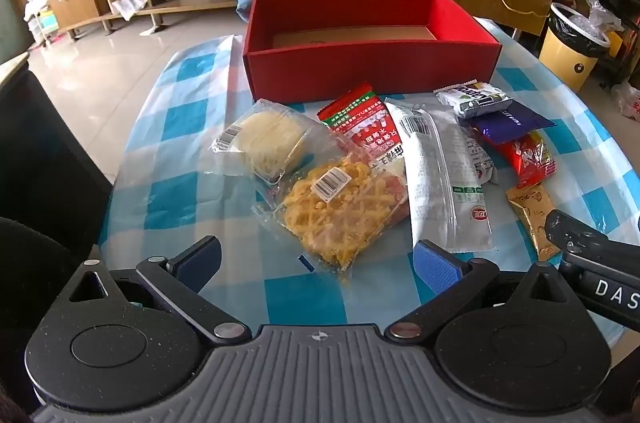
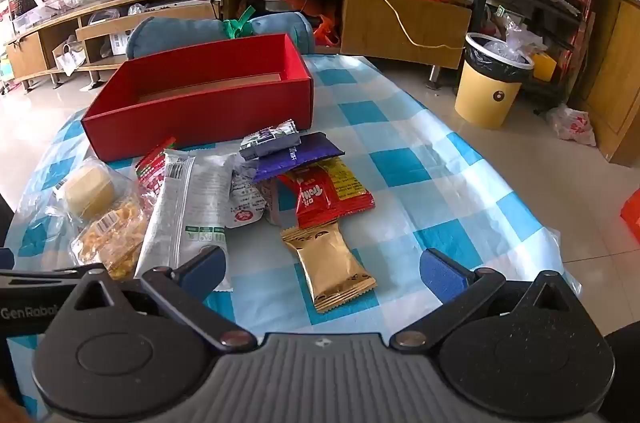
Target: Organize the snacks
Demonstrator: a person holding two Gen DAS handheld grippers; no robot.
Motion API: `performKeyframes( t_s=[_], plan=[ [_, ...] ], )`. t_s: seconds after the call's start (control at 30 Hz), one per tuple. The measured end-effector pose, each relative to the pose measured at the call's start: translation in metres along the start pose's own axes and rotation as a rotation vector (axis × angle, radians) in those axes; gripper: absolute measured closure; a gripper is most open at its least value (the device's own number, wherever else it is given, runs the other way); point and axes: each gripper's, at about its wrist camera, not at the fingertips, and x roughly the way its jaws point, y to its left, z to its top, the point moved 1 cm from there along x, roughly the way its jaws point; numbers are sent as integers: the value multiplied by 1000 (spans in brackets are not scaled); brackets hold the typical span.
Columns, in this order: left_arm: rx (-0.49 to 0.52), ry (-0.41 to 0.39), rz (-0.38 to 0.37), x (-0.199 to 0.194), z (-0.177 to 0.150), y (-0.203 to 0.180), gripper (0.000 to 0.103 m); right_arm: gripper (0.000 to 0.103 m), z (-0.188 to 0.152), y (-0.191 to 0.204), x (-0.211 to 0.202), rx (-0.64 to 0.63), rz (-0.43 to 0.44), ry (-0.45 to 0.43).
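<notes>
Nothing is packed yet, I'd say: the red box sits empty toward the table's far edge, the snack pile just before it. Both the left gripper and right gripper hang wide open, holding nothing. The yellow pack or gold packet looks nearest; the next move needs a descent over one
</notes>
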Motion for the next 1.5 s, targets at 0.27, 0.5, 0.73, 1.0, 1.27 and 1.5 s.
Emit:
performKeyframes(
  t_s=[0.27, 0.5, 0.73, 1.0, 1.27, 1.5],
  plan=[
    [19, 42, 21, 6, -2, -3, 0, 3, -1, 1, 2, -11, -5, 6],
    [8, 61, 16, 8, -3, 0, 1, 3, -2, 1, 3, -13, -11, 17],
    [-9, 92, 1, 14, -4, 3, 2, 3, -3, 3, 6, -21, -14, 25],
    [-19, 101, 2, 15, -4, 5, 2, 3, -4, 5, 7, -31, -15, 35],
    [-20, 102, 1, 15, -4, 5, 2, 3, -5, 7, 9, -41, -11, 46],
    [-20, 103, 2, 16, -4, 5, 2, 3, -5, 8, 10, -46, -7, 51]
  ],
)
